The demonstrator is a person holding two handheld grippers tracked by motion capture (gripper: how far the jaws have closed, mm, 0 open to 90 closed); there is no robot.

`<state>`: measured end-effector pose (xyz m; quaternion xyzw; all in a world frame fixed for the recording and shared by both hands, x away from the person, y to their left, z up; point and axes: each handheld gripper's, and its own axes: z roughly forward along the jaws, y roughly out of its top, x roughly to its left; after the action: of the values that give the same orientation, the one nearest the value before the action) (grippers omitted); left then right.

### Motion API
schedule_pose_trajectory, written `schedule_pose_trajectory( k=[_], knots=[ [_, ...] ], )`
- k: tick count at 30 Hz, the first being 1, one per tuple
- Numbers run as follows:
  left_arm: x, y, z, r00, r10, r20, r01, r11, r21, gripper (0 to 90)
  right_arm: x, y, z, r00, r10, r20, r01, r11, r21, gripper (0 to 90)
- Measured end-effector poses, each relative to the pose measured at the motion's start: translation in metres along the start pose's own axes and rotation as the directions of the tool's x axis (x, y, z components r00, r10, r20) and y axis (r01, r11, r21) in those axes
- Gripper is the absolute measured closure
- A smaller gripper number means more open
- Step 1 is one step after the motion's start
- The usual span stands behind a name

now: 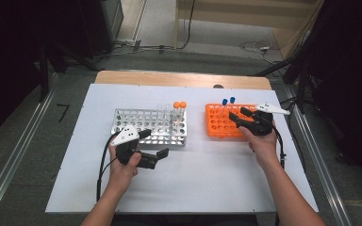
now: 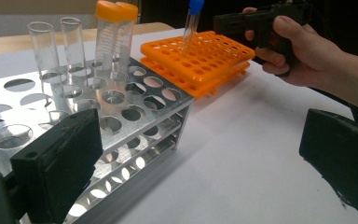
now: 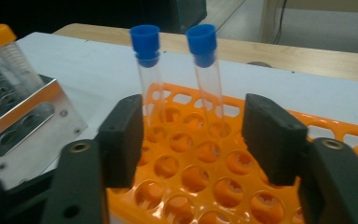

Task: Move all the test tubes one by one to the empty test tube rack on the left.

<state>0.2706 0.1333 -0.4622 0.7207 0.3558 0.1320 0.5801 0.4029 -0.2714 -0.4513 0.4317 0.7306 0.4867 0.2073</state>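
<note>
You face brushed shiny metal rack (image 2: pixel 135 100), glossy orange plastic rack (image 3: pixel 205 172), clear smooth tubes (image 3: pixel 151 88) with matt blue caps (image 3: pixel 145 36). Your gripper pads (image 2: pixel 60 161) look matt black, rough-edged. Tabletop (image 1: pixel 207 174) matt white.

both forearms bare, no sleeves; left gripper (image 1: pixel 152 147) and right gripper (image 1: pixel 238 114) are black, each with blocky black jaws, a pale three-cornered plate on top, and a black cable trailing toward 6 o'clock; round screws sit at the jaw bases
</note>
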Motion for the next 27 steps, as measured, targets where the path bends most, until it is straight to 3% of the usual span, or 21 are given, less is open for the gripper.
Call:
schedule_pose_trajectory(
  k=[5,9,15,23,27],
  knots=[
    [0.001,-0.001,0.000,0.9999,-0.011,0.006,0.011,0.9999,-0.002,0.0,-0.006,-0.001,0.013,0.9995,0.030,0.007,-0.030,0.999,0.025,54.4],
    [0.002,-0.002,0.000,0.9998,-0.016,0.007,0.016,0.9999,0.003,0.0,-0.004,0.002,0.025,0.9988,0.024,0.042,-0.026,0.998,0.053,58.8],
    [0.002,-0.003,0.001,0.9998,-0.018,0.008,0.018,0.9998,0.010,0.0,-0.002,0.001,0.040,0.9931,0.062,0.099,-0.070,0.995,0.077,65.8],
    [0.003,-0.003,0.000,0.9997,-0.022,0.003,0.022,0.9997,0.003,0.0,0.006,-0.002,0.047,0.9844,-0.014,0.176,-0.003,0.996,0.093,74.7],
    [0.002,-0.002,-0.002,0.9998,-0.020,-0.001,0.020,0.9998,-0.002,0.0,0.003,-0.002,0.043,0.9869,0.000,0.161,-0.011,0.998,0.061,75.3]
  ],
)
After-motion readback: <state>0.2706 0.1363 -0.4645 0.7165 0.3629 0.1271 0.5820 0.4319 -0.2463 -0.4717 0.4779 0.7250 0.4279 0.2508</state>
